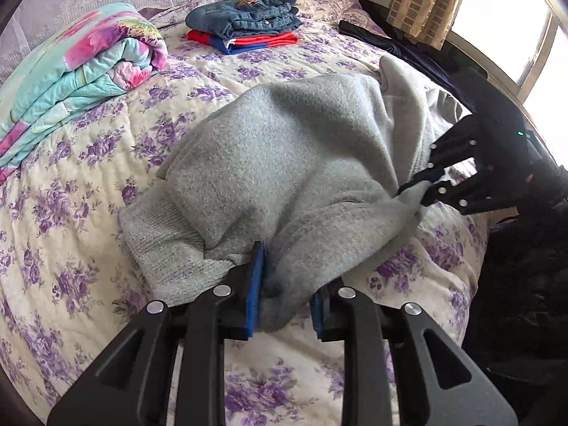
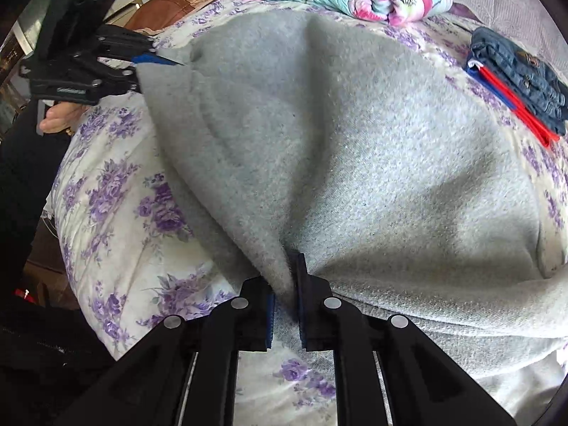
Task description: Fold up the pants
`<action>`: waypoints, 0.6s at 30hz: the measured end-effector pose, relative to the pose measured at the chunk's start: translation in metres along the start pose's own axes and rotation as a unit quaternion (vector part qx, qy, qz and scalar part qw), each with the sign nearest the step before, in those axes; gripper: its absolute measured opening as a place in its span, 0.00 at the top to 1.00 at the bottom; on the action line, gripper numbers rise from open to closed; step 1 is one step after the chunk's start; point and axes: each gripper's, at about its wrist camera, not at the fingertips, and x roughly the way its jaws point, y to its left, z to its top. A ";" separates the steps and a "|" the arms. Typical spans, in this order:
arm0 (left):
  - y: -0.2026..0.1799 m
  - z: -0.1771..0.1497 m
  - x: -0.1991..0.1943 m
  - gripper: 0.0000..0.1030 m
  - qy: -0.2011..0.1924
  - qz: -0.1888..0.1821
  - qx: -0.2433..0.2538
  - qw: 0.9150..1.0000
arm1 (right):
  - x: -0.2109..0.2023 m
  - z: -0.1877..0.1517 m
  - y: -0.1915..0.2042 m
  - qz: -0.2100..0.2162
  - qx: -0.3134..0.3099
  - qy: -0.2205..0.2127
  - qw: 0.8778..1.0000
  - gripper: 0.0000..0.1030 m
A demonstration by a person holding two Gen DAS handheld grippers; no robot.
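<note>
Grey fleece pants (image 1: 284,167) lie bunched on a bed with a purple-flowered quilt (image 1: 71,213). My left gripper (image 1: 287,280) is shut on a fold of the grey pants at their near edge. My right gripper (image 2: 285,284) is shut on another fold of the same pants (image 2: 355,142). In the left wrist view the right gripper (image 1: 419,188) pinches the pants' right edge. In the right wrist view the left gripper (image 2: 159,60) pinches the far left corner. The cloth is lifted and stretched between the two grippers.
A folded pair of blue jeans (image 1: 245,14) lies on a red and blue garment (image 1: 248,41) at the bed's far side. A rolled teal and pink blanket (image 1: 71,71) lies at the left. Dark clothing (image 1: 390,42) and a window (image 1: 514,17) are at the right.
</note>
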 end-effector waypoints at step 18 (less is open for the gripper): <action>-0.113 0.043 0.018 0.67 -0.077 0.120 -0.191 0.971 | -0.004 -0.009 -0.006 0.005 0.051 -0.038 0.998 0.83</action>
